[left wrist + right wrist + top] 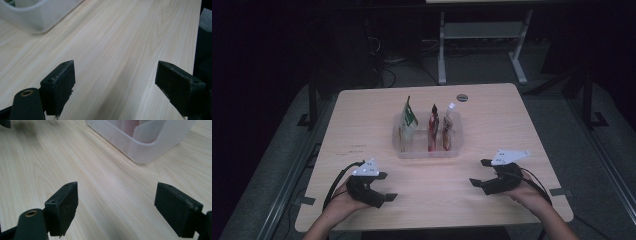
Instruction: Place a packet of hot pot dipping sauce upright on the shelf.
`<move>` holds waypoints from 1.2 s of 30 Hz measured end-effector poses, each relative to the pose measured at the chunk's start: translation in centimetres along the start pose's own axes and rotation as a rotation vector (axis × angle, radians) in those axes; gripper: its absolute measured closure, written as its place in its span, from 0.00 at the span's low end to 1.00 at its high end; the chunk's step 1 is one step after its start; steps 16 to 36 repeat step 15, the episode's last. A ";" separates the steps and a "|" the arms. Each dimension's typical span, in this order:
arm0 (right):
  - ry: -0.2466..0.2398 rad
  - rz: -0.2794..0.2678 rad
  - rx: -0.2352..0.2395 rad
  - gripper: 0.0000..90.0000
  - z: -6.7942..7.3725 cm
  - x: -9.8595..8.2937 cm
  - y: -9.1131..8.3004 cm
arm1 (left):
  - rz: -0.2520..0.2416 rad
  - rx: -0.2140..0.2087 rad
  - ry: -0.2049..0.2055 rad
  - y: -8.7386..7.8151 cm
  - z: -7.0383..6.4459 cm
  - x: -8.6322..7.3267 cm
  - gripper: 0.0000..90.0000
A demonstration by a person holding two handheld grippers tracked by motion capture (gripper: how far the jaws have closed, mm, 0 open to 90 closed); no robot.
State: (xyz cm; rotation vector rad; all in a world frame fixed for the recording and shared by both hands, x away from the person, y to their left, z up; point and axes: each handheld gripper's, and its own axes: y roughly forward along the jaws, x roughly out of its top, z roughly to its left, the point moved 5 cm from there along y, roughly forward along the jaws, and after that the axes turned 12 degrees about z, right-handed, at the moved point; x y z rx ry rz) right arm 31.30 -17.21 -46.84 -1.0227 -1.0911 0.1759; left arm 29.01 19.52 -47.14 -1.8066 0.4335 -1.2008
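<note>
Both grippers rest low over the near half of the wooden table (362,120), each held in a hand, neither carrying anything. Left gripper (384,186): jaws wide apart, bare wood grain between them in the left gripper view (115,82). Right gripper (478,172): jaws likewise spread, nothing between them (116,207).

The translucent plastic bin (428,151) sits mid-table, just beyond and between the two grippers. Three pouches stand upright in it, side by side: a green-and-white pouch (408,116) at the left, a dark red pouch (433,126) in the middle, a white-capped pouch (448,122) at the right. Long axes are near vertical, tops leaning slightly away and to the side.

Key relation: the bin lies forward of both grippers, up and right of the left one, up and left of the right one. Its corner shows at upper left in the left gripper view (37,22) and at upper right in the right gripper view (150,147). The green-and-white pouch is nearer the left gripper, the white-capped pouch nearer the right.

Judgement: any grasp has to come from above onto a pouch top, jaws set across the flat faces.
</note>
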 end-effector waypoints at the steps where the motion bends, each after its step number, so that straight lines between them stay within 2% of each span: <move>1: 0.010 0.000 -0.005 0.21 -0.2 -0.5 -0.2 | 0.007 0.003 -0.003 0.0 0.0 -0.5 0.18; 3: 0.013 0.004 -0.008 0.21 -0.4 -0.8 -0.4 | 0.010 0.006 0.000 0.1 0.0 -0.7 0.18; 7: 0.005 0.015 -0.032 0.21 -0.8 -1.6 -0.6 | 0.076 0.026 0.038 0.2 0.3 -1.5 0.18; 13: -0.003 0.024 -0.031 0.20 -0.9 -1.9 -0.7 | 0.058 0.032 0.028 -0.1 0.6 -1.5 0.18; 36: -0.005 0.018 -0.026 0.19 -0.9 -1.9 -0.6 | 0.059 0.033 0.027 -0.1 0.6 -1.5 0.18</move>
